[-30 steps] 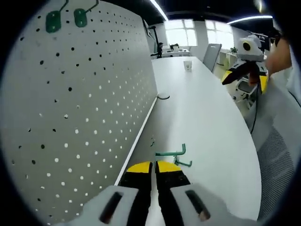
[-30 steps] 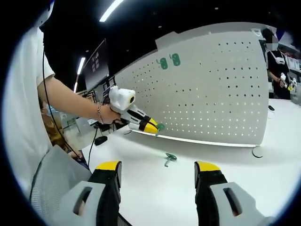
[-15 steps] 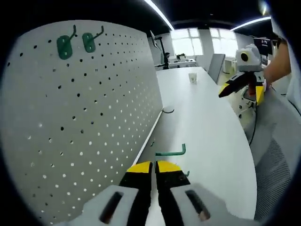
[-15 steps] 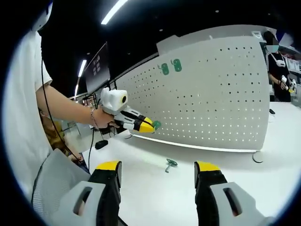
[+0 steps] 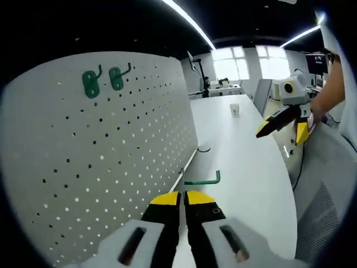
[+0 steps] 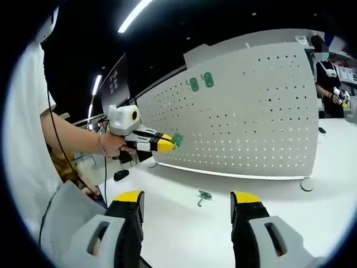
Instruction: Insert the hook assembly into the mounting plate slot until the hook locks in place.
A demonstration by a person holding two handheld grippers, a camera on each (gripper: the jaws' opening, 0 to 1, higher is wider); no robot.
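Hook assembly (image 5: 202,180): green wire hook, clamped between the closed yellow-tipped jaws of the left gripper (image 5: 182,199); its bent end juts past the jaw tips, raised above the table and near the pegboard's lower edge.

Pegboard (image 5: 100,162): white perforated mounting plate, standing upright along the left of the table (image 5: 245,162). Two green hooks (image 5: 103,81) are already hung side by side near its top edge. Holes below them are unoccupied.

Table: white, long, with broad bare surface right of the board. A paper cup (image 5: 235,110) stands far down it.

Spare hook (image 6: 203,196): green, lying flat on the table in front of the board, well apart from both grippers.

Right gripper (image 6: 187,206): jaws spread wide, holding nothing, hanging over open tabletop.

Person (image 6: 28,139): white sleeve at the left edge of the right gripper view, hand on the left gripper's handle.

Second person (image 6: 326,72): standing past the board's right edge.
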